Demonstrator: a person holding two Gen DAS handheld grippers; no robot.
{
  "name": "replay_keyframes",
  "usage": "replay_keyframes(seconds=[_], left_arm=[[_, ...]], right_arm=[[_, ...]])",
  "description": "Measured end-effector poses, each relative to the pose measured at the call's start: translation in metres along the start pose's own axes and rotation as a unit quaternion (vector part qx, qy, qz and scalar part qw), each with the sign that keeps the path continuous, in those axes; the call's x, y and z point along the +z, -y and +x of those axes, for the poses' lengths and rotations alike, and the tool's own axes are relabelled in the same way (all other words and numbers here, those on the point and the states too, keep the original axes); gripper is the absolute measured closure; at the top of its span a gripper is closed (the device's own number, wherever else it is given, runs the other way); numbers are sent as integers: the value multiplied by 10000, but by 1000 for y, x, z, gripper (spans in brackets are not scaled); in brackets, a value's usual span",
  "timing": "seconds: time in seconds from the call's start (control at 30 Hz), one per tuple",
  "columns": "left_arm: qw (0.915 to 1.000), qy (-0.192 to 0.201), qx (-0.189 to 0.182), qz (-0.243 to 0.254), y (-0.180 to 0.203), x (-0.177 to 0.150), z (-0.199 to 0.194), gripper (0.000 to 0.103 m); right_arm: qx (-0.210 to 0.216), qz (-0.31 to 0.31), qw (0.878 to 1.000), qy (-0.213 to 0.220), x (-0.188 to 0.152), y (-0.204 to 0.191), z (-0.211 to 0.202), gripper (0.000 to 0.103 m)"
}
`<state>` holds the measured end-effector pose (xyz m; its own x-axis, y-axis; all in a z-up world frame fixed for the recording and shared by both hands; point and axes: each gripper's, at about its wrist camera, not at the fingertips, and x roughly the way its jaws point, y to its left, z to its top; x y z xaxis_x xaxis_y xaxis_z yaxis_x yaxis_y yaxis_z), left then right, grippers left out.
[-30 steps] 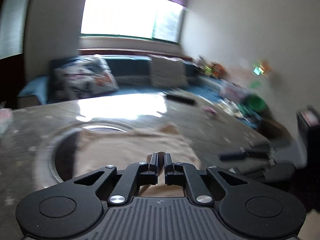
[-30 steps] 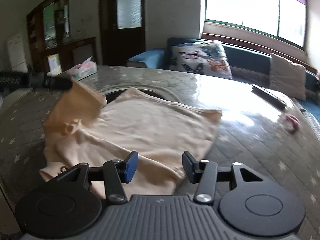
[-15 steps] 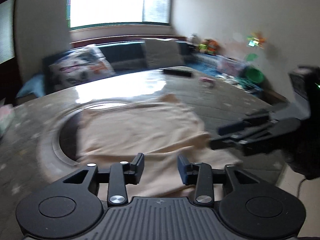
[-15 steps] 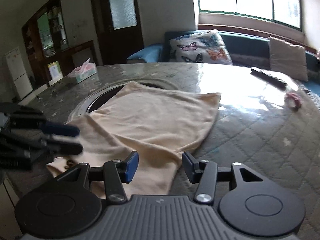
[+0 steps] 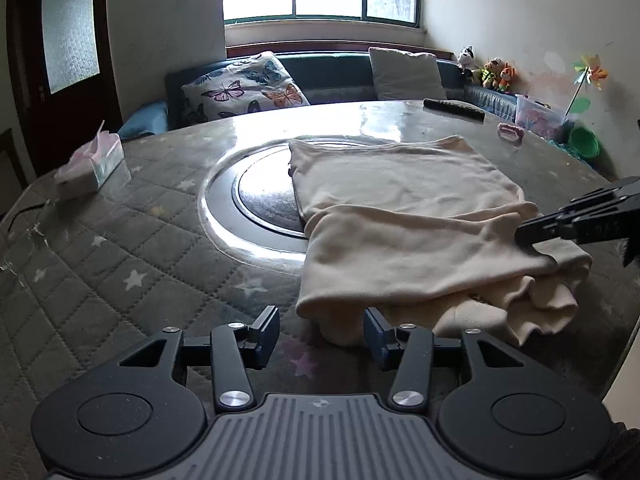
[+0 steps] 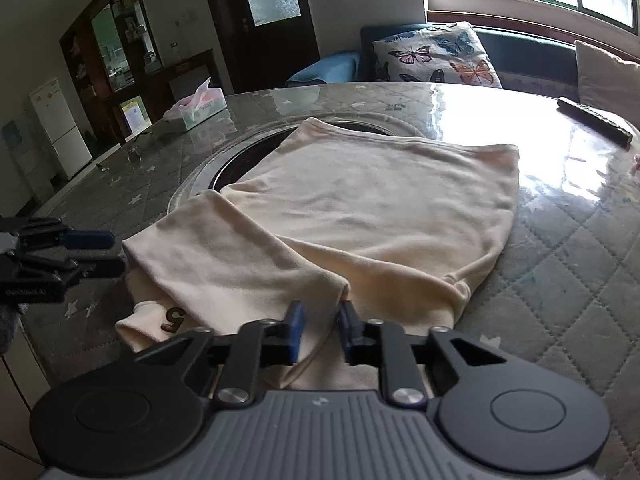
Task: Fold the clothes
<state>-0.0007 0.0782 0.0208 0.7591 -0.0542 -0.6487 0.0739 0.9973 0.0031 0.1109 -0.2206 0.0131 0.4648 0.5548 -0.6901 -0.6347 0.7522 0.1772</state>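
cream cotton shirt (image 6: 360,216) lies half folded on the quilted grey bench (image 5: 120,248). my left claw (image 5: 320,332) gapes empty; right claw (image 6: 318,330) half open, straddling the hem. next: pinch, fold over.

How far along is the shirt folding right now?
One fold looks done: a flap of the cream shirt lies over its body. Nothing is gripped; the left gripper and right gripper sit open at its near edge. The loose bunched end remains unfolded.

Cream garment (image 6: 360,216) flat on table, one side folded over body, hem toward window. Bunched layers at near edge; dark "5" print, possibly a label, on underlayer.
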Motion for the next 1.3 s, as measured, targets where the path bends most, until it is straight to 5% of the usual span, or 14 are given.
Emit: replay_keyframes(seconds=[0.2,0.37,0.47,0.77,1.0,1.3], left_arm=[[10000,80,-34,-9,2,1,11,58],[10000,68,-33,57,4,-1,13,93],[9997,149,26,185,7,-2,9,98],[9993,-113,22,347,-1,-9,-1,94],[9994,241,53,261,-8,24,-9,94],[9976,194,-504,432,26,63,52,94]], right_arm=[[-102,-201,9990,379,15,-9,-25,100],[-266,-364,9953,853,33,-13,-55,100],[-345,-315,9940,987,40,-8,-67,100],[-678,70,9977,33,8,21,-15,97],[-610,-78,9973,409,15,19,-35,95],[-414,-72,9988,254,18,17,-5,95]])
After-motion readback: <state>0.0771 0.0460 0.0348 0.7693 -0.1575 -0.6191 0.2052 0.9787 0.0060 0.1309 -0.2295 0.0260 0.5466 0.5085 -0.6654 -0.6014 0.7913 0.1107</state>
